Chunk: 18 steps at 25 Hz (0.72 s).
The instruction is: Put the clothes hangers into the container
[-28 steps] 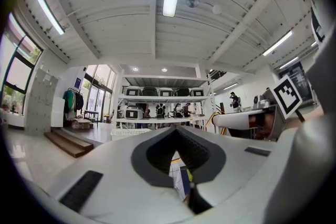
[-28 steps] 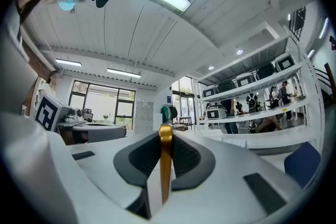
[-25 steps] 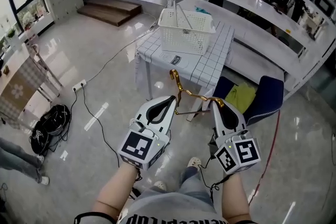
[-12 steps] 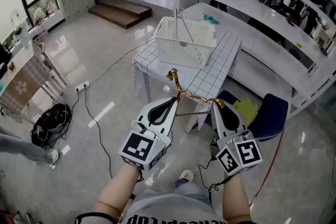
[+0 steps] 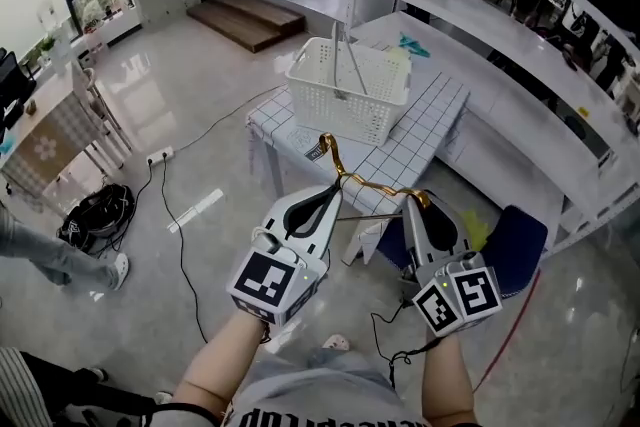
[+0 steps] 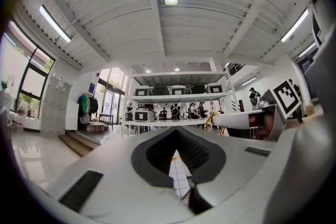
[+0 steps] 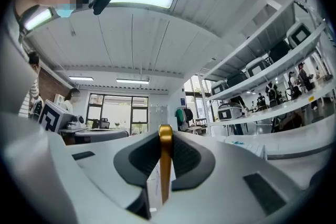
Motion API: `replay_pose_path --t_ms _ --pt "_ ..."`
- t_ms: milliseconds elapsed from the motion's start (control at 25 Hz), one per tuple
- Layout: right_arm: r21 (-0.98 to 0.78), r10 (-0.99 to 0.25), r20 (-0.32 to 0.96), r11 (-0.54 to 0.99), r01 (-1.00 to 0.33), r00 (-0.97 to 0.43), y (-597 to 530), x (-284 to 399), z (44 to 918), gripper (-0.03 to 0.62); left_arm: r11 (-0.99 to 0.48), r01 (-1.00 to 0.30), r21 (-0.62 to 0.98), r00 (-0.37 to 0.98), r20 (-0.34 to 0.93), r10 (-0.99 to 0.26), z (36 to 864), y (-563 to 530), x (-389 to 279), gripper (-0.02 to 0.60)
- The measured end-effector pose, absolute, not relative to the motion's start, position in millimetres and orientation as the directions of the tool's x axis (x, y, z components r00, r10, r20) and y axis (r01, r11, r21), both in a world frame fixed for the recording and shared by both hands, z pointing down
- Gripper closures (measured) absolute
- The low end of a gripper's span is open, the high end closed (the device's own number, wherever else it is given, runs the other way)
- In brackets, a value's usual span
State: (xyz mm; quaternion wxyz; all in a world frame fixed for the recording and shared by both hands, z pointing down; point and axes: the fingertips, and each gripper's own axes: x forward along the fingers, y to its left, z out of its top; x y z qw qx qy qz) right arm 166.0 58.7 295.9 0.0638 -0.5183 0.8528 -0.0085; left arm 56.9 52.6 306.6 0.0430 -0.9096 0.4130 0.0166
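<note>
A gold clothes hanger (image 5: pixel 372 183) hangs in the air between my two grippers, hook (image 5: pixel 329 149) pointing toward the table. My right gripper (image 5: pixel 413 204) is shut on its right shoulder; the gold bar (image 7: pixel 165 162) stands pinched between the pads. My left gripper (image 5: pixel 331 189) has its tips together (image 6: pixel 176 131) at the hanger's neck, and no gold shows between its pads. A thin lower rod (image 6: pixel 184 194) crosses the gap behind those tips. The white slatted basket (image 5: pixel 345 93) stands on the checkered table (image 5: pixel 425 140) ahead of both grippers.
White shelving (image 5: pixel 470 5) with appliances runs along the right. A blue chair (image 5: pixel 518 237) with a yellow-green cloth sits under the table's right side. Cables (image 5: pixel 180 225), a black bag (image 5: pixel 92 215) and a person's leg (image 5: pixel 55 255) are on the floor at left. Steps (image 5: pixel 245 17) lie beyond.
Both grippers have carried the hanger forward together, so the table and basket now sit nearer and more central. The grip on the hanger looks the same. A person's leg has moved at the left.
</note>
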Motion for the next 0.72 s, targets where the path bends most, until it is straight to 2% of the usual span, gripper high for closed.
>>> replay_pose_path --t_ms 440,720 --pt "-0.119 -0.848 -0.117 0.529 -0.840 -0.517 35 187 306 0.545 -0.603 -0.796 -0.044 0.605 -0.028 -0.796 320 41 80 0.569" --pt "-0.126 -0.841 -0.117 0.540 -0.832 -0.528 19 188 307 0.545 -0.589 -0.805 -0.069 0.593 -0.050 -0.804 319 23 78 0.569"
